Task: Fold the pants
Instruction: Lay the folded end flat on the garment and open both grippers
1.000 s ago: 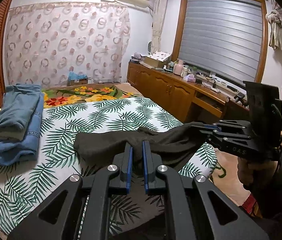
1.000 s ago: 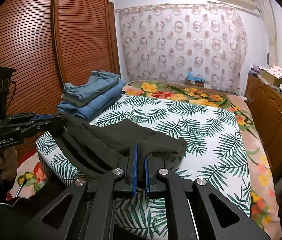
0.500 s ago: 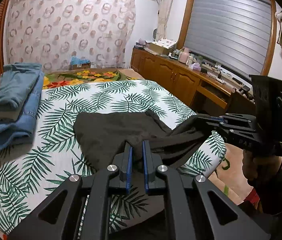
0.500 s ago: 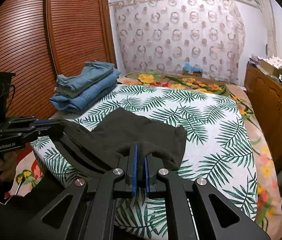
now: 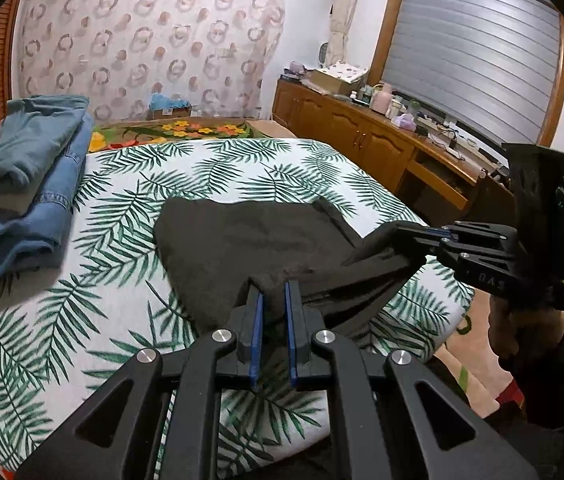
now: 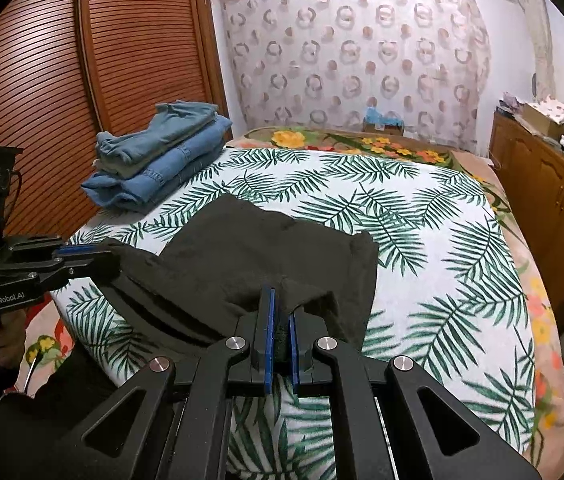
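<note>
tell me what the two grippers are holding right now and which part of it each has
Both hold the dark pants. The left gripper and right gripper each pinch the near edge, one toward each end; the rest lies on the bed.

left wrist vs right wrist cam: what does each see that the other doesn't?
Left wrist only: the window blind, the right gripper side-on, and the hand under it.

Right wrist only: the slatted wardrobe doors and the left gripper side-on.

Both: the dark pants clamped at two spots by shut grippers and draped on the palm-print bedspread, the stacked jeans, the patterned curtain and the wooden cabinets.
</note>
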Available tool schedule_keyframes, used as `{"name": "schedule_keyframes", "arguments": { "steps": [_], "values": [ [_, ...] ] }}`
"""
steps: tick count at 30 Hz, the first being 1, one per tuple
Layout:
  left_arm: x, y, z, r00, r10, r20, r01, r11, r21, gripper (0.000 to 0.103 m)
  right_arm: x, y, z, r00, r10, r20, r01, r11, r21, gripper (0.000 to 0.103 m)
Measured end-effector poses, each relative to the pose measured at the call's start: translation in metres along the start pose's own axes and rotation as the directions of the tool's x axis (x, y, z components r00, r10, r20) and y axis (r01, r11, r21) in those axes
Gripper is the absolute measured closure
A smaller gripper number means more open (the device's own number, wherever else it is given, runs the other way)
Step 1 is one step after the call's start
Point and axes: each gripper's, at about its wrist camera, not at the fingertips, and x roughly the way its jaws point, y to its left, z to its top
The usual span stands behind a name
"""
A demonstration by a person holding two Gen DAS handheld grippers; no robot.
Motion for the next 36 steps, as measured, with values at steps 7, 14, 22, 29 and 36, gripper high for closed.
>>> {"name": "schedule_keyframes", "arguments": {
  "steps": [7, 14, 22, 29, 36],
  "values": [
    [0.010, 0.007, 0.016, 0.999, 0.027, 0.018, -0.027, 1.000, 0.007, 0.093, 0.019, -0.004, 0.019, 1.000, -0.016, 0.014, 0.016, 1.000, -0.004, 0.097],
    [0.021, 0.014, 0.029, 0.999, 0.044, 0.030, -0.045, 0.999, 0.006, 0.093, 0.039, -0.007, 0.028, 1.000, -0.025, 0.008, 0.026, 1.000, -0.001, 0.097],
    [0.043, 0.028, 0.020, 0.996, 0.083, -0.013, -0.084, 0.996, -0.028, 0.089, 0.064, -0.011, 0.022, 0.998, -0.034, -0.053, 0.034, 0.999, -0.001, 0.097],
    [0.045, 0.030, 0.017, 0.997, 0.081, -0.010, -0.081, 0.997, -0.011, 0.085, 0.075, -0.011, 0.029, 0.998, -0.026, -0.059, 0.026, 1.000, -0.010, 0.097],
    [0.049, 0.036, 0.033, 0.998, 0.060, -0.001, -0.060, 0.998, -0.011, 0.090, 0.075, -0.014, 0.039, 0.999, -0.034, -0.027, 0.034, 0.999, 0.000, 0.097]
  ]
}}
